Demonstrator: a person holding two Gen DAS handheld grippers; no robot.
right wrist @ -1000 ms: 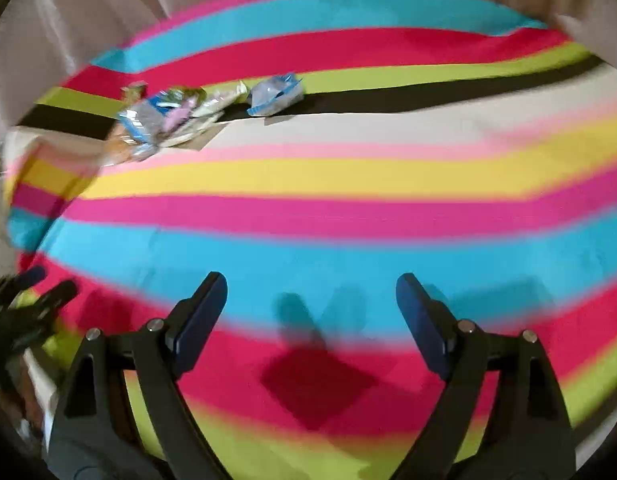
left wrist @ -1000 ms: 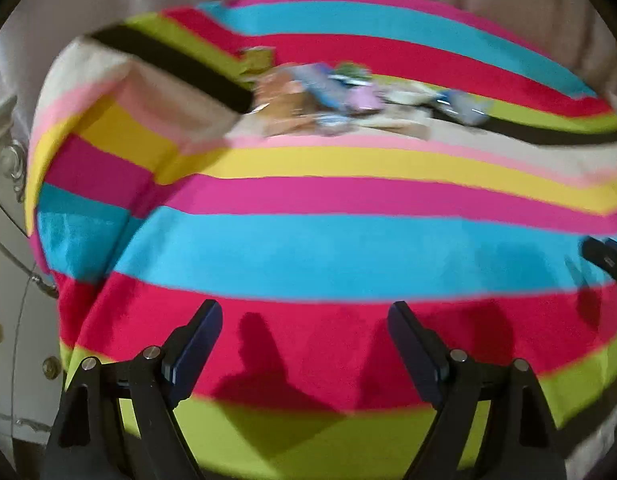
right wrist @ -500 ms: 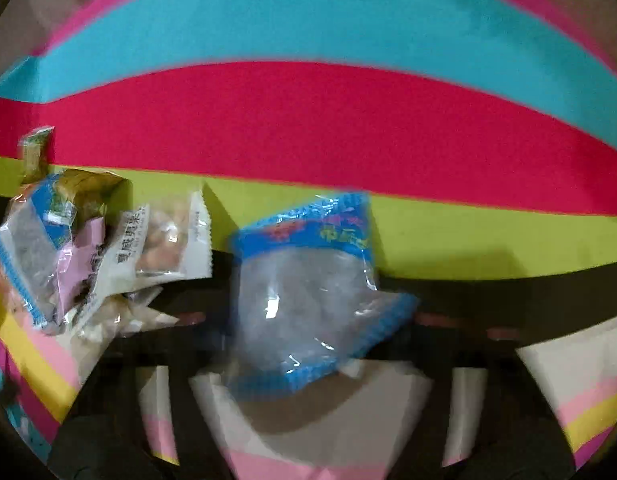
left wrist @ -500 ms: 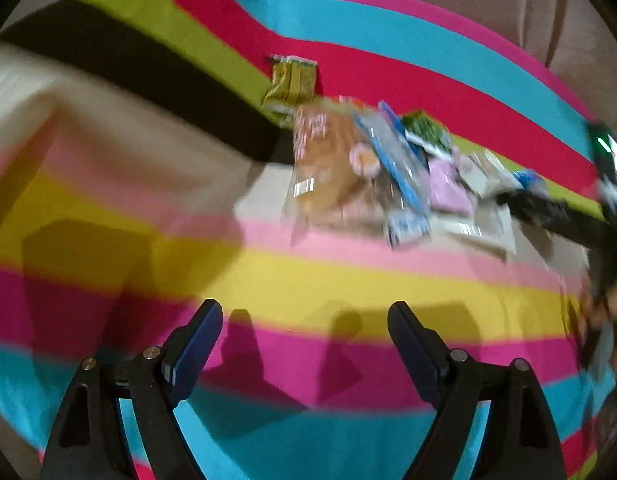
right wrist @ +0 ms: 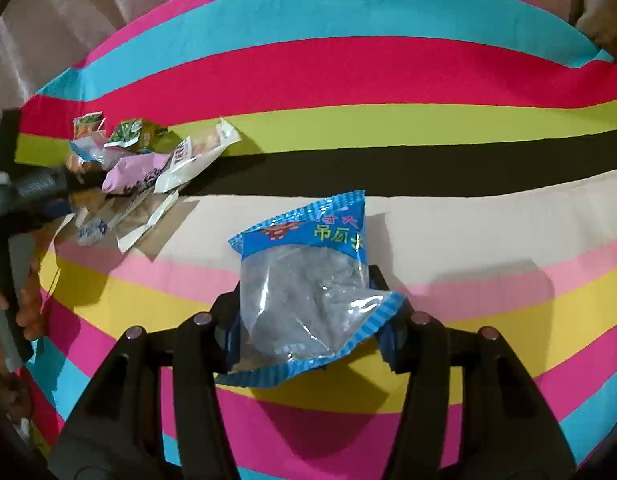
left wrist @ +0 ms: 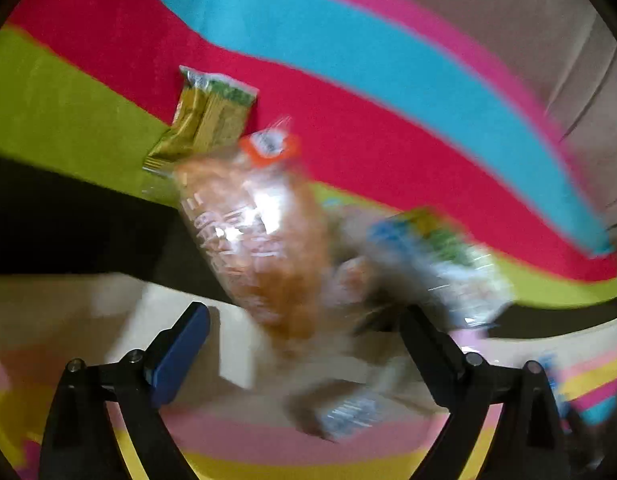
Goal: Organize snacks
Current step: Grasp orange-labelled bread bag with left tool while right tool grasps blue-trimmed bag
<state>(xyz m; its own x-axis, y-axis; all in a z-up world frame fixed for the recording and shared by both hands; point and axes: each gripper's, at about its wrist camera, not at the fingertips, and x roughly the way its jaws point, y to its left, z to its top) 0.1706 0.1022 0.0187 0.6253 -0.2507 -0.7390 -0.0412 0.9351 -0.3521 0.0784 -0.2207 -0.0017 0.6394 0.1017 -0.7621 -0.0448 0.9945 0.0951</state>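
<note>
In the right wrist view my right gripper (right wrist: 308,320) is shut on a blue-edged clear snack packet (right wrist: 308,284), lifted above the striped cloth (right wrist: 348,72). A heap of snack packets (right wrist: 148,168) lies at the left, with my left gripper's dark body (right wrist: 28,196) over it. In the blurred left wrist view my left gripper (left wrist: 304,328) has its jaws opening wide above that heap. A clear packet of orange-brown snack (left wrist: 260,240) lies just ahead of and between the fingers, with no pad touching it. A yellow-green packet (left wrist: 208,116) lies beyond, a blue-green packet (left wrist: 436,264) to the right.
The striped cloth (left wrist: 388,60) covers the whole surface; beige fabric (right wrist: 68,12) hangs behind it. A hand (right wrist: 24,300) holds the left gripper at the left edge of the right wrist view. A pink packet (right wrist: 132,168) and a white packet (right wrist: 196,152) lie in the heap.
My right gripper closed on the blue packet and drew it back off the heap. My left gripper travelled forward over the cloth to the heap and its jaws widened.
</note>
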